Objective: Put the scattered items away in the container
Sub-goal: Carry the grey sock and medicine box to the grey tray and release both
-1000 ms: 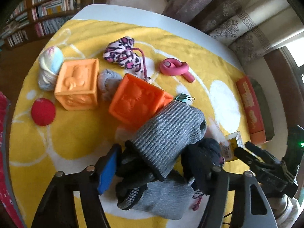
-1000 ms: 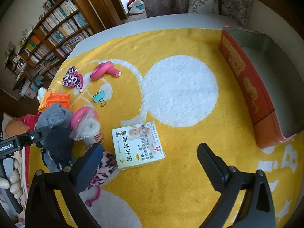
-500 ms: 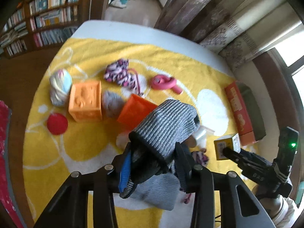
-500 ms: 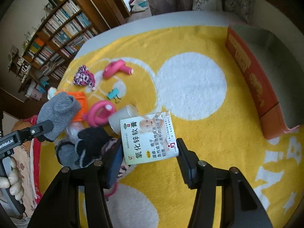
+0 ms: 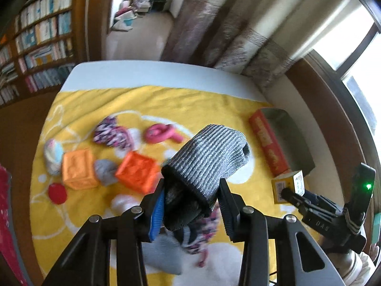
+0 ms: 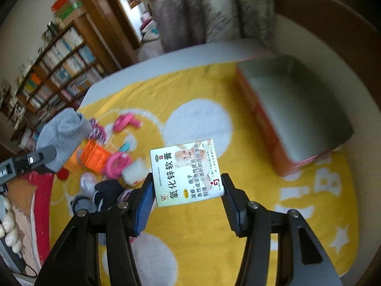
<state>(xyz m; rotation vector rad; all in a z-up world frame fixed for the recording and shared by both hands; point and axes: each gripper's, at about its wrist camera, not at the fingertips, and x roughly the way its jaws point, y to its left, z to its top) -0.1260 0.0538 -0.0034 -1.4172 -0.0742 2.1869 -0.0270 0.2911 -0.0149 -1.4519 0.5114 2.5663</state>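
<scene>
Container (image 6: 297, 109) looks bare inside; left gripper (image 5: 190, 205) pinches a grey sock (image 5: 209, 159), right gripper (image 6: 188, 190) a medicine box (image 6: 185, 171), toys scattered beyond it.

Striped grey sock (image 5: 209, 159) and ointment box (image 6: 187, 172) held aloft; orange container (image 6: 293, 109) open.

Wooden bookshelves (image 5: 35, 45) along the wall, patterned curtains (image 5: 238, 35), bright window (image 5: 357, 54), open doorway (image 5: 140, 7)
</scene>
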